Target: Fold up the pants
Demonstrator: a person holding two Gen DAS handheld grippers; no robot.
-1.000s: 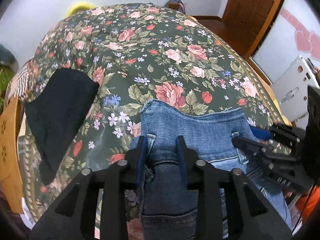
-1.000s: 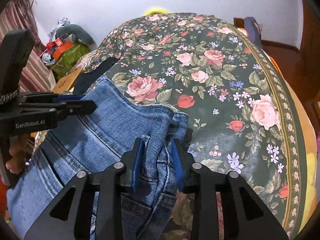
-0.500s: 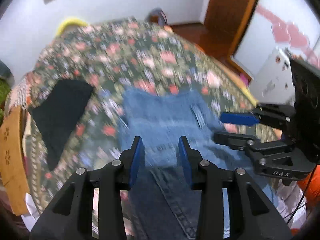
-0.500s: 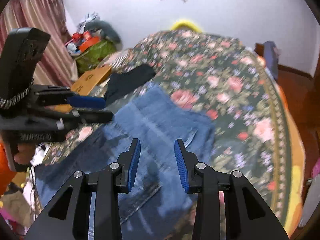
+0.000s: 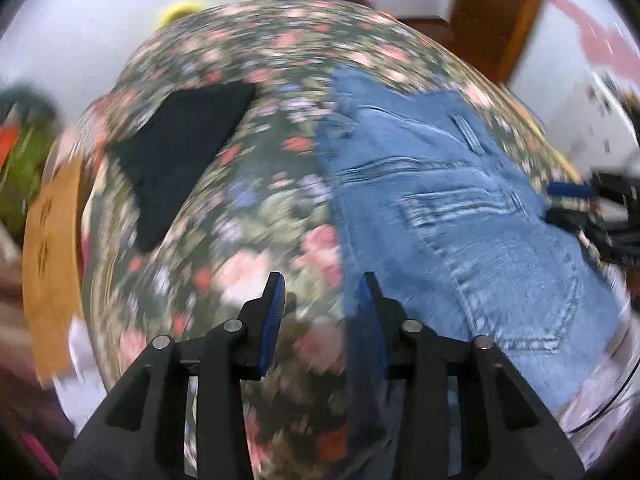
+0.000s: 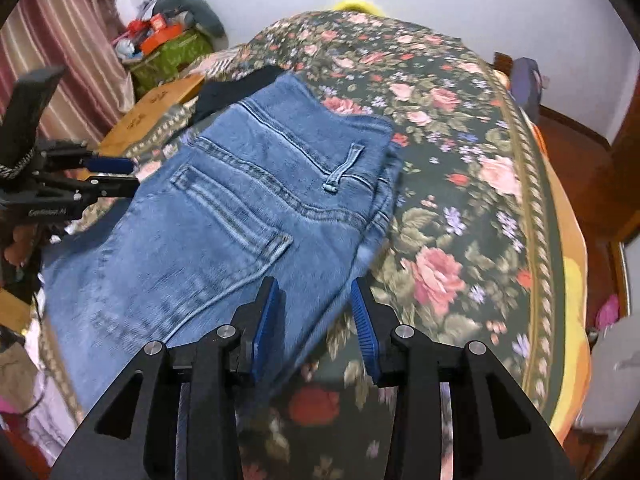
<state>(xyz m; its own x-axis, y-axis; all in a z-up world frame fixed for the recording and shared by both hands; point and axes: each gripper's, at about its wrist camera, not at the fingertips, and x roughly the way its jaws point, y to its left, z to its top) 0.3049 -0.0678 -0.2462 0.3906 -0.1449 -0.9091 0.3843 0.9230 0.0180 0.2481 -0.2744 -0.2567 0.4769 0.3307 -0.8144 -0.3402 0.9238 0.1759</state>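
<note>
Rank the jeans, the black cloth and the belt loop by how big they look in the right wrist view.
1. jeans, largest by far
2. black cloth, though the jeans hide part of it
3. belt loop, smallest

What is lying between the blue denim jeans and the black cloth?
Only bare floral bedspread separates the blue denim jeans from the black cloth, seen in the left wrist view.

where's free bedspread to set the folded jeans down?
Free: bedspread right of the jeans out to the bordered edge, and beyond the waistband toward the wall. A strip lies between jeans and black garment. Crowded: left, by garment and wooden board.
</note>
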